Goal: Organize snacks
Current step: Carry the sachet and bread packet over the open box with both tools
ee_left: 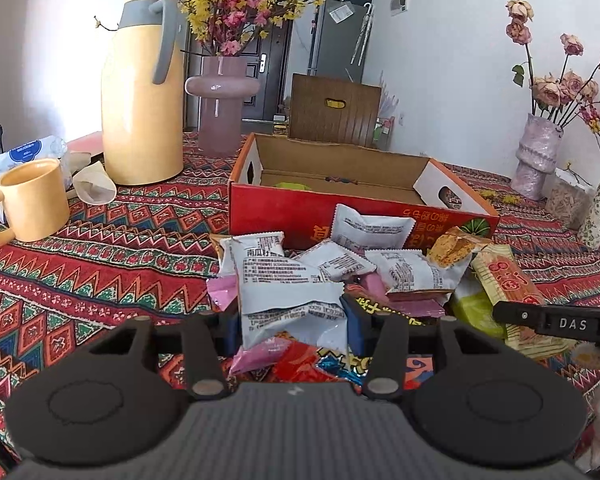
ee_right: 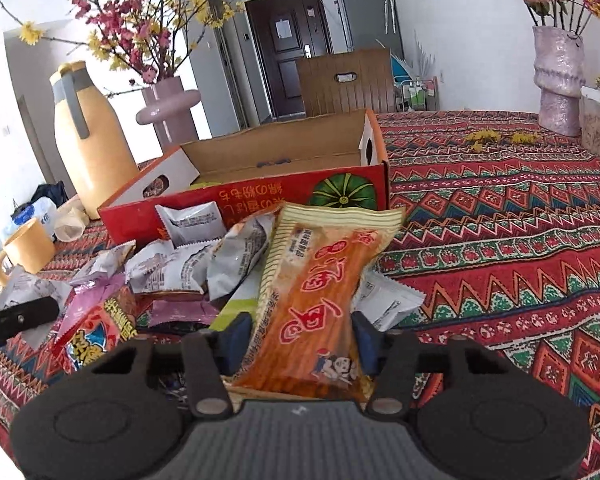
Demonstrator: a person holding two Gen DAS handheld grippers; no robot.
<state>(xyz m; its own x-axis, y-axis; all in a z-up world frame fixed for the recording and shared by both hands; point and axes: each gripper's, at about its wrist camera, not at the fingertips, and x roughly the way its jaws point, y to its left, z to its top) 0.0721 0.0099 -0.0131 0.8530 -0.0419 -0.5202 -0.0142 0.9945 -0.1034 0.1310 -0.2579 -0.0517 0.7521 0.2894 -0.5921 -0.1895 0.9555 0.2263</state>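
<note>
- Blue pads of the right gripper [ee_right: 298, 338] sit against both long edges of an orange-and-cream snack packet [ee_right: 320, 280], so it looks clamped near its lower end; most of the packet's length sticks out beyond the pads toward the box
- Grey-white packet [ee_left: 288, 292] is pinched between the pads of the left gripper [ee_left: 294, 326], jaws partly closed on it, its crinkled top standing up above the pile
- The rest of the snack pile [ee_left: 380, 272] lies just beyond both grippers, on the patterned tablecloth [ee_right: 500, 240]: white, pink and red packets overlapping, some tucked under the two that are held
- The red cardboard box [ee_left: 340, 204] stands directly behind the pile, open at the top, its near wall touching the farthest packets; a little seems to lie inside already, though the floor is mostly hidden
- Risks, as I judge them: the long orange packet is held by one end and may droop, twist or slip out on the lift; slick foil gives the pads little purchase; neighbours resting on either packet could be dragged off the table; the two grippers are close and could knock together; a low carry would catch the box's near wall
- Far left, the yellow mug [ee_left: 28, 200] and jug [ee_left: 144, 100] stand well clear
</note>
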